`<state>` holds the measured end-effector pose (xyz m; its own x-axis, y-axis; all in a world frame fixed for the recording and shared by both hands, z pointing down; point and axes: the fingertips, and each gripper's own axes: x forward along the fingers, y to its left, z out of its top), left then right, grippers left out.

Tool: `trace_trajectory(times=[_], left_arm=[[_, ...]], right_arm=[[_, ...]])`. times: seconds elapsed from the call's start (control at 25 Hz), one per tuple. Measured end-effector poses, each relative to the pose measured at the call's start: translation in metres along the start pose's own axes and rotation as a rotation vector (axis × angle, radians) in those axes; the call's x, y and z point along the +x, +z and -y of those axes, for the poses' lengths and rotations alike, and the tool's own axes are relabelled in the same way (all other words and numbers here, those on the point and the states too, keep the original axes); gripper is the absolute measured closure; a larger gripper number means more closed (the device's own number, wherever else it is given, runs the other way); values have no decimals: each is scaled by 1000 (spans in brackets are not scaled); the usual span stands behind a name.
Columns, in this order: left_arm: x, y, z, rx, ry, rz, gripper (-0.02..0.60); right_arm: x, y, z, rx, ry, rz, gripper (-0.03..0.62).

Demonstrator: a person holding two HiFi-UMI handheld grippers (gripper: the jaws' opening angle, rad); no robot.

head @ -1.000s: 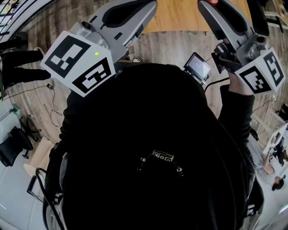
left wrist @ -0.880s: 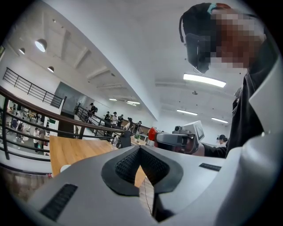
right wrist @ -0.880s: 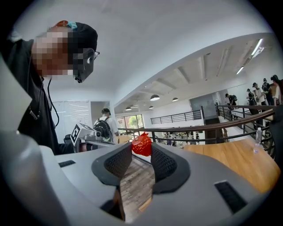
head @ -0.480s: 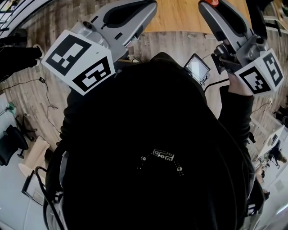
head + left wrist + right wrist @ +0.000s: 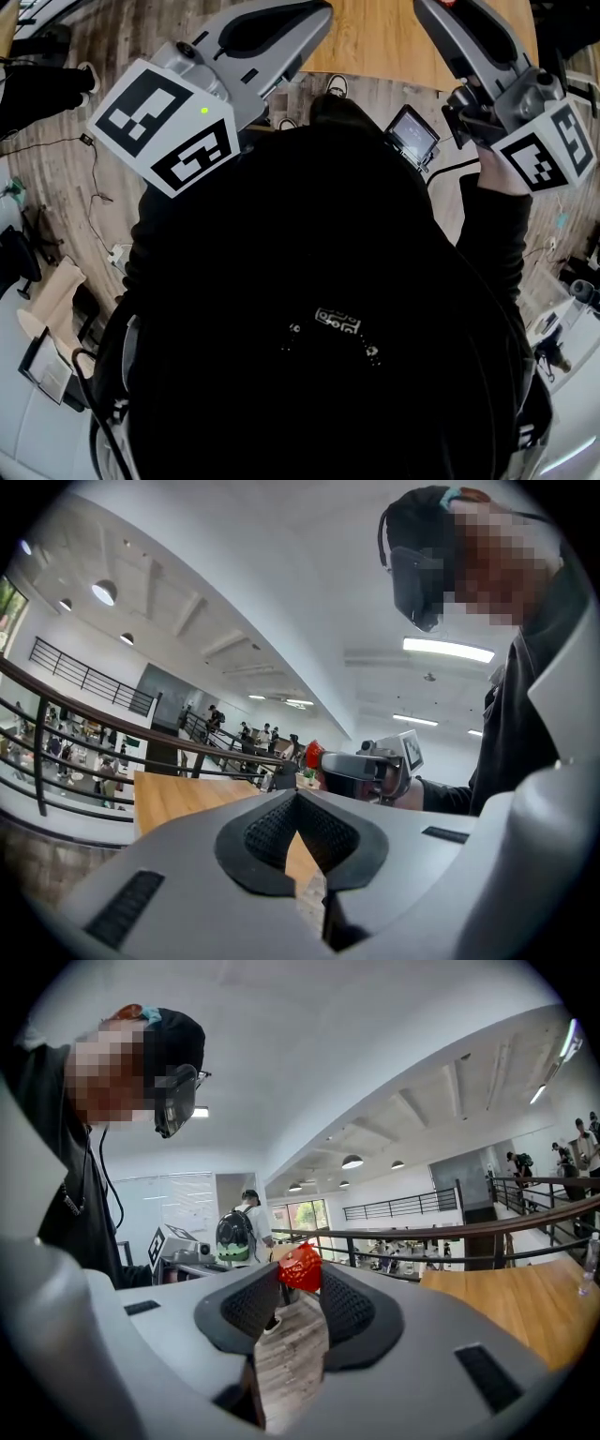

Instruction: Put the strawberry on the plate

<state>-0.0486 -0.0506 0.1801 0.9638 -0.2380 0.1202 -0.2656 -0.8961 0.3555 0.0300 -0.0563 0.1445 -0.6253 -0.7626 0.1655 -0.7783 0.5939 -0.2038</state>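
- Right gripper view: the right gripper (image 5: 300, 1281) pinches the strawberry (image 5: 300, 1264) at its jaw tips, aloft, with the wooden table (image 5: 506, 1302) just beyond on the far side.
- The left gripper (image 5: 295, 797) has its jaws pressed together and empty.
- No plate shows anywhere.
- The berry looks light, soft and easily bruised, so a gentle hold across its broad middle suits it.

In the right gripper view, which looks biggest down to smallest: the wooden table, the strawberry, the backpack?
1. The wooden table, clearly largest.
2. The strawberry and the backpack look about alike; the strawberry is far nearer the camera, so no ranking.
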Motion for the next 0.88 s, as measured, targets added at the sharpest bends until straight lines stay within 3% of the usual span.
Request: trace_trajectory(times=[0.32,0.88], left_arm=[[25,2,-34,-11,71,-20,583],[54,0,-37,-18,59,-48,583]], right_arm=[[27,0,41,17,68,-3,450],[28,-1,69,41,72,2,450]])
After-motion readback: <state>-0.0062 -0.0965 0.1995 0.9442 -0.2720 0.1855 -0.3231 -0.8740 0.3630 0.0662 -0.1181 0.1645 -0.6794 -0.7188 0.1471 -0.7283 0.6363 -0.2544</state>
